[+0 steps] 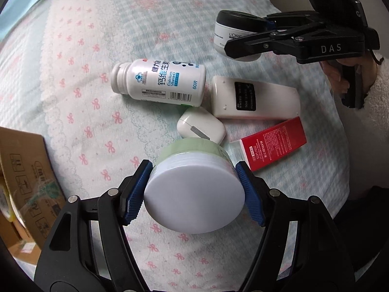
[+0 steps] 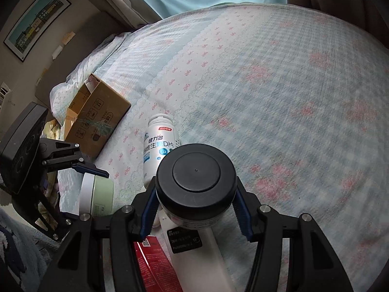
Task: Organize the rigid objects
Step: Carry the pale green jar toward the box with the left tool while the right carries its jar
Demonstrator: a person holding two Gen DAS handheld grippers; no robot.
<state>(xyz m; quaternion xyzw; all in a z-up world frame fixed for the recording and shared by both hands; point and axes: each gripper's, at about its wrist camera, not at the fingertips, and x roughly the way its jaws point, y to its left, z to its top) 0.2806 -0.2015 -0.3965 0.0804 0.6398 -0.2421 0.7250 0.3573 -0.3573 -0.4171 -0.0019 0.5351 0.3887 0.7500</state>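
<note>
Left wrist view: the left gripper is clamped on a green jar with a white lid, lid toward the camera, its blue pads pressing both sides of the jar above the bedspread. Just beyond the jar lie a white earbud case, a red box printed "MARUBI", a white remote-like device with a black label reading "3VDC", and a white supplement bottle on its side, marked "Calcium Vitamin D" and "60". At upper right the right gripper, lettered "DAS", grasps a white jar with a black lid printed "L'ORE…", held clear of the bedspread. A cardboard box sits at the left edge.

Right wrist view: the right gripper grips the black-lidded jar, whose lid top faces the camera; its brand text is hidden here. Below it show the supplement bottle, the white device and the red box; the earbud case cannot be made out. The left gripper appears at left, side-on, holding the green jar. Only this view shows the cardboard box standing open at the bed's edge and a framed picture on the wall.
</note>
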